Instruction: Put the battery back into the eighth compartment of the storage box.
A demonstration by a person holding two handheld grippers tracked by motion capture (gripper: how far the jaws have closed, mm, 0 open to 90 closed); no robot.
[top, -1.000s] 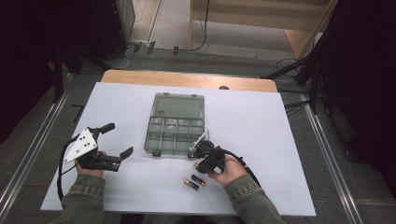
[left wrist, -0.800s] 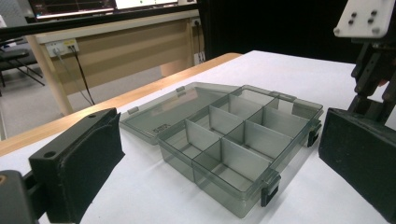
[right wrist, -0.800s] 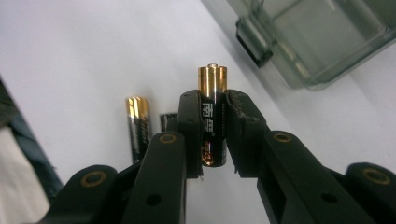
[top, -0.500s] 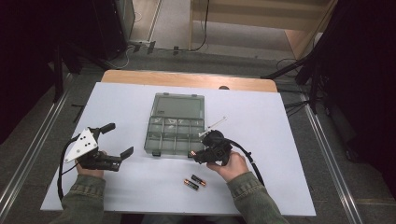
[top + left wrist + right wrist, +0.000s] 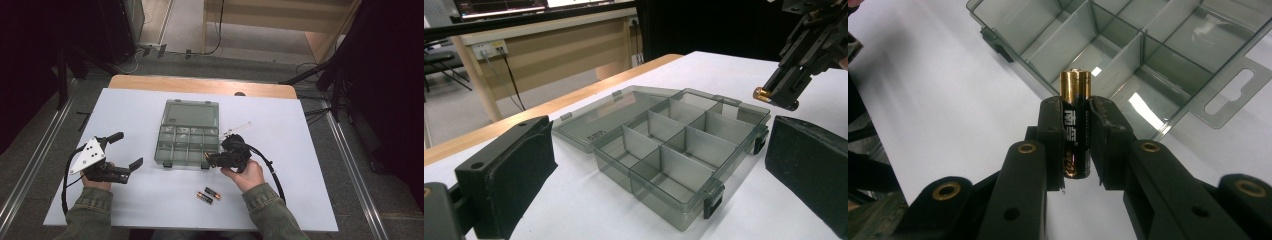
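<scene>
Now the right tongs (image 5: 209, 159) are clamped on a battery (image 5: 1075, 125), held just above the near right corner of the clear compartment box (image 5: 187, 137), the hand (image 5: 246, 172) behind them with the forearm coming in from the bottom edge. In the right gripper view the battery stands lengthwise between the pads, its gold end poking out past them toward the box's compartments; its lower end is half lost in shadow. Over on the left, the left tongs (image 5: 125, 151) gape open with nothing between them, resting low on the table (image 5: 300, 150) beside the box. Two more batteries (image 5: 207, 194) lie on the table in front of the box, near the right hand. Their labels are too small to read.
</scene>
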